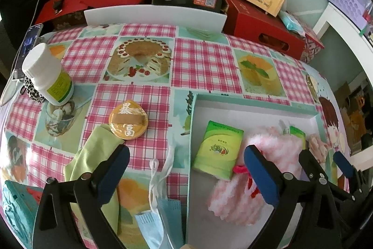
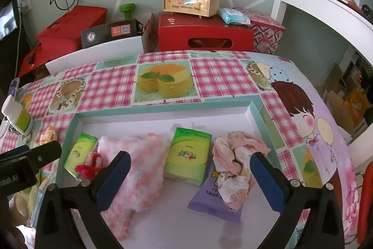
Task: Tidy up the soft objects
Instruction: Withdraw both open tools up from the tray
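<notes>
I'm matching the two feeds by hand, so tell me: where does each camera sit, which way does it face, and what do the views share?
Left wrist: rides the left tool, facing forward over the tablecloth, face mask and tray edge; its own open fingers show, plus the right tool.
Right wrist: rides the right tool, facing into the tray; its open fingers show, with the left tool at left edge.
Shared: tray, pink fluffy cloth, green tissue packs, red boxes behind.

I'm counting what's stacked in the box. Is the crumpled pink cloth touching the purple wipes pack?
Touching. The right wrist view shows the crumpled pink cloth lying on top of the purple wipes pack, covering its upper part.
</notes>
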`<action>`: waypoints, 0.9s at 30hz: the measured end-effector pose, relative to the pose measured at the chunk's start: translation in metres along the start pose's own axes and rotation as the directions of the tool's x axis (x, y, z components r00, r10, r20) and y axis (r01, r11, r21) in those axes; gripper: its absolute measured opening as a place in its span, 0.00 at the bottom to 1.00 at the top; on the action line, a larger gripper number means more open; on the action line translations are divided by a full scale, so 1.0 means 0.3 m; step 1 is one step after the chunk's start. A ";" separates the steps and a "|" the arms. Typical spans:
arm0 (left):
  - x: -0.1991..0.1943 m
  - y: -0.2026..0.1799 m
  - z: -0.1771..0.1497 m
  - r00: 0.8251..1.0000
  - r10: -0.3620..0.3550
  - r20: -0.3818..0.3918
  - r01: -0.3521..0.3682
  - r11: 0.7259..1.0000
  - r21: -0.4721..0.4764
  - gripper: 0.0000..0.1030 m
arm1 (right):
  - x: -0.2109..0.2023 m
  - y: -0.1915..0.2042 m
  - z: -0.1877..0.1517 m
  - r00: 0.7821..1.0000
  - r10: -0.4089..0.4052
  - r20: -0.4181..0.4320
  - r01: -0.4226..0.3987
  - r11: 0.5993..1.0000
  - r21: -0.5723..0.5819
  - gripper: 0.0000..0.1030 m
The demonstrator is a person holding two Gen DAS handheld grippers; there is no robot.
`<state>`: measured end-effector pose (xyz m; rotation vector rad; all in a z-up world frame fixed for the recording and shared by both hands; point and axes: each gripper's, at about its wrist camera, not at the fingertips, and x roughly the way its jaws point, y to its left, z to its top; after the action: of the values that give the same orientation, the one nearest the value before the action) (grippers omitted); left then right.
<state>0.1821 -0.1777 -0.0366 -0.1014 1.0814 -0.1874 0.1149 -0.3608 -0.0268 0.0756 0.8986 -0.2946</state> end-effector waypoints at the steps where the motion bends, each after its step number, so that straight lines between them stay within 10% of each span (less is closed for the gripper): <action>1: -0.002 0.003 0.001 1.000 0.001 0.006 -0.001 1.000 -0.004 0.96 | 0.000 -0.001 -0.001 1.000 -0.001 -0.001 0.001 1.000 0.005 1.00; 27: -0.028 0.050 0.018 0.998 -0.033 0.058 0.036 0.998 -0.043 0.96 | -0.028 -0.015 -0.004 0.986 0.153 0.072 -0.160 0.983 0.096 1.00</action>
<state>0.1846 -0.1615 -0.0294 -0.1644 1.0269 -0.1907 0.1078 -0.3632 -0.0208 0.2285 0.8084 -0.1946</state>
